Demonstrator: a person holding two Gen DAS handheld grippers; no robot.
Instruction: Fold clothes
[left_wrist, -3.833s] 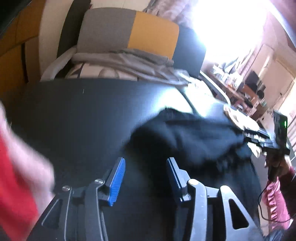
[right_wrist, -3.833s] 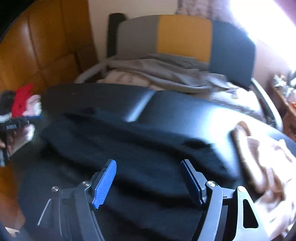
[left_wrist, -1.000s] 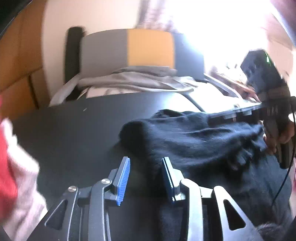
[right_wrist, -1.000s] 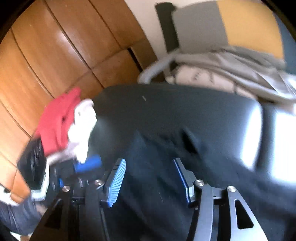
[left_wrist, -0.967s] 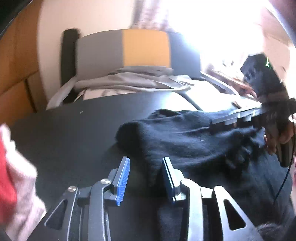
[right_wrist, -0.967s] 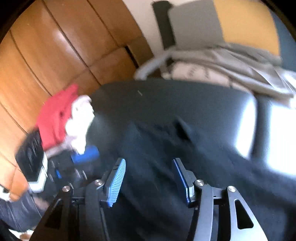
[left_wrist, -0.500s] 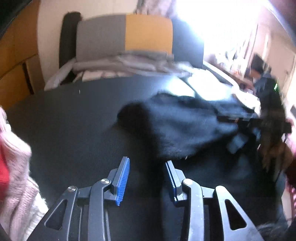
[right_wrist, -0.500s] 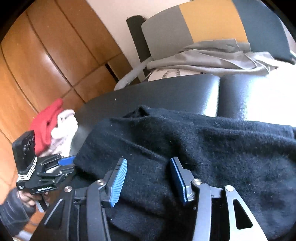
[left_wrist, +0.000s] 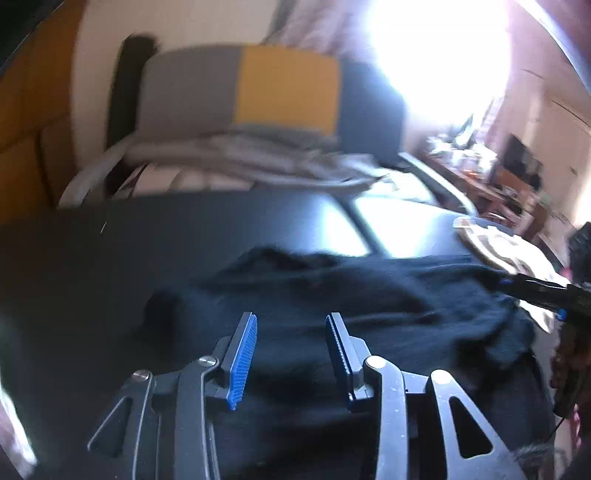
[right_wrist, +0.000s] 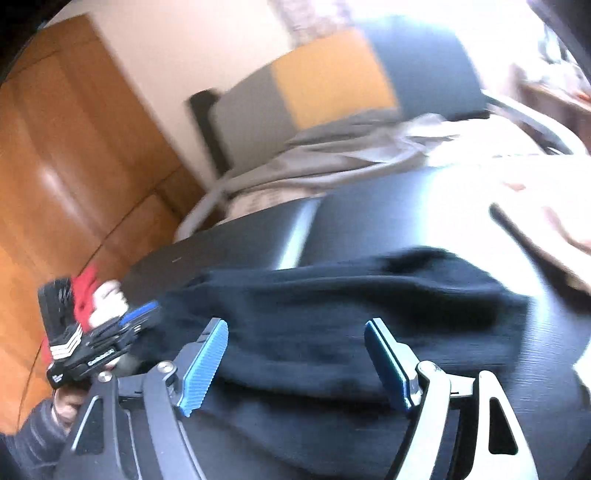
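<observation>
The black garment (right_wrist: 332, 317) lies in a loose, partly folded heap on the dark table (right_wrist: 369, 214), stretched across the middle between your two hands. In the left wrist view its near-left end bunches into a small lump, and its far-right end trails toward the beige cloth (left_wrist: 495, 243) at the table's edge.

Your right gripper (right_wrist: 295, 360) hangs just above the near edge of the garment. Its jaws have just been opening and now stand wide apart, with cloth below them but nothing pinched. Your left gripper (left_wrist: 290, 354) sits over the other end, jaws about half open with only a narrow gap; dark fabric shows behind the pads (left_wrist: 242, 362), but blur keeps you from telling whether they touch it. Nothing looks held.

From here, the main risk is a crooked fold. The garment is rumpled and thick, so a pinch now may catch only the top layer and drag it off the one beneath. With the left jaws so narrow, you may push the fabric rather than take it in. Both views are smeared, so you could land short of the edge. Pulling the right end outward could sweep the beige cloth along, and the red clothing (right_wrist: 85, 291) beside your left hand (right_wrist: 66, 402) could snag too.
</observation>
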